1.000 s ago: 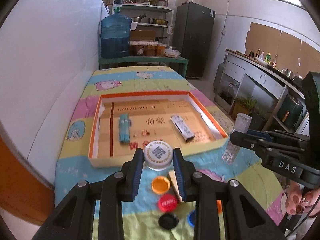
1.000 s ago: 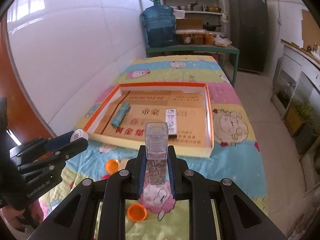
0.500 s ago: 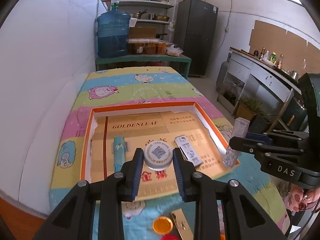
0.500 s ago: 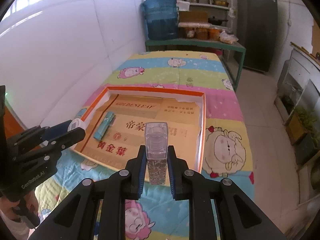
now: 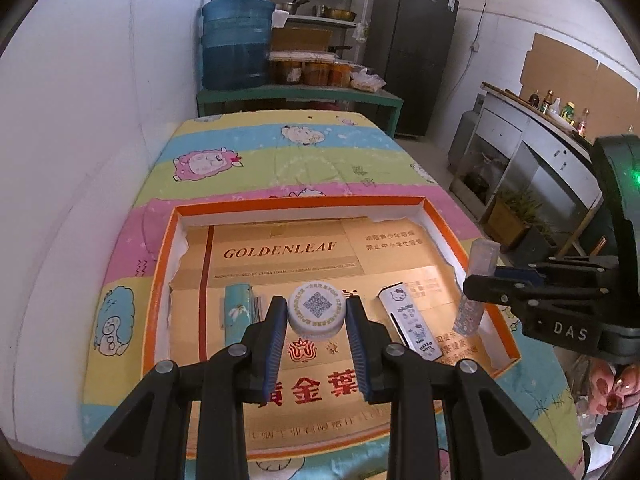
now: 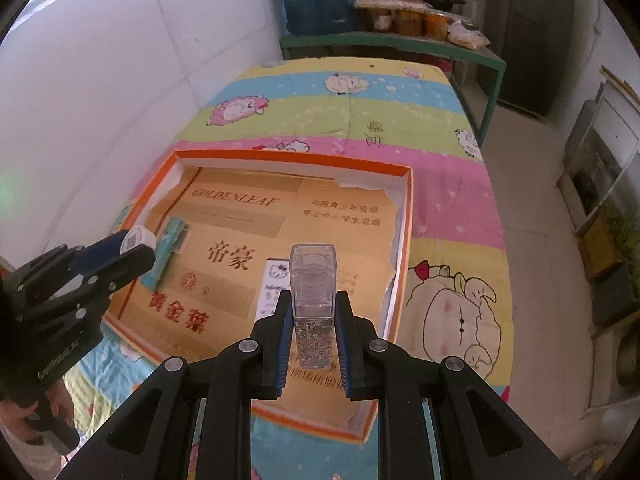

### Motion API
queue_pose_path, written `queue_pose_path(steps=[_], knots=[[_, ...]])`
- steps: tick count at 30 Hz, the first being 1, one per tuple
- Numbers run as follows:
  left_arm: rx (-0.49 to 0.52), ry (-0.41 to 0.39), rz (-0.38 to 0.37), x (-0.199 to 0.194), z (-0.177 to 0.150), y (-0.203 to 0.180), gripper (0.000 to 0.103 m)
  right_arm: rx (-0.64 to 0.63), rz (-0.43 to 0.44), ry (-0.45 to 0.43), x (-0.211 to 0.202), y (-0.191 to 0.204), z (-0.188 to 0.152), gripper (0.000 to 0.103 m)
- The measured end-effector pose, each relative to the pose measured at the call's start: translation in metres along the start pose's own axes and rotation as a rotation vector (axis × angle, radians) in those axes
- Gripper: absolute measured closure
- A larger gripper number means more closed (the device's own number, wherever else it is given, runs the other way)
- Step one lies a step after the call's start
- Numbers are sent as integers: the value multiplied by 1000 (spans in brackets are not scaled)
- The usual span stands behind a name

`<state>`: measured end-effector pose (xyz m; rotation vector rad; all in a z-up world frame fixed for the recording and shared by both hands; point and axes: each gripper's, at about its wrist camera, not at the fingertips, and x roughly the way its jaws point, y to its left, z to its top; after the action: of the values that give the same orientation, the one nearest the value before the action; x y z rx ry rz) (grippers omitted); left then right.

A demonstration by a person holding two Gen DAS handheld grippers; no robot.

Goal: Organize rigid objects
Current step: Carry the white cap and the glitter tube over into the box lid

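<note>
My left gripper (image 5: 317, 322) is shut on a white round cap with a QR code (image 5: 317, 309), held above the orange-rimmed cardboard box (image 5: 304, 203). My right gripper (image 6: 312, 320) is shut on a clear square bottle with a patterned lower half (image 6: 313, 284), upright over the box's right part. The same bottle (image 5: 478, 280) shows at the right of the left wrist view, and the cap (image 6: 138, 239) at the left of the right wrist view. Inside the box lie a teal lighter-like case (image 5: 238, 314) and a white printed stick (image 5: 410, 326).
The box (image 6: 403, 240) rests on a table under a striped cartoon cloth (image 5: 280, 156), beside a white wall on the left. A blue water jug (image 5: 236, 40) and jars stand on a green bench beyond. A person's hand (image 5: 612, 386) holds the right tool.
Both grippers have travelled forward from the near table edge to above the box. The loose coloured caps near the front edge have dropped out of view.
</note>
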<state>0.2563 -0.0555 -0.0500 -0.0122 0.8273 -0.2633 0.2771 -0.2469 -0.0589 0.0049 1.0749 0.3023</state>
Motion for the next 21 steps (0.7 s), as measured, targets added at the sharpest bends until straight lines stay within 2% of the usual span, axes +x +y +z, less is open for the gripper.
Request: queue_pose_path(steps=[21], knots=[[-5,78,36,57,11,3,72,50,7,33,52,-15,23,83]])
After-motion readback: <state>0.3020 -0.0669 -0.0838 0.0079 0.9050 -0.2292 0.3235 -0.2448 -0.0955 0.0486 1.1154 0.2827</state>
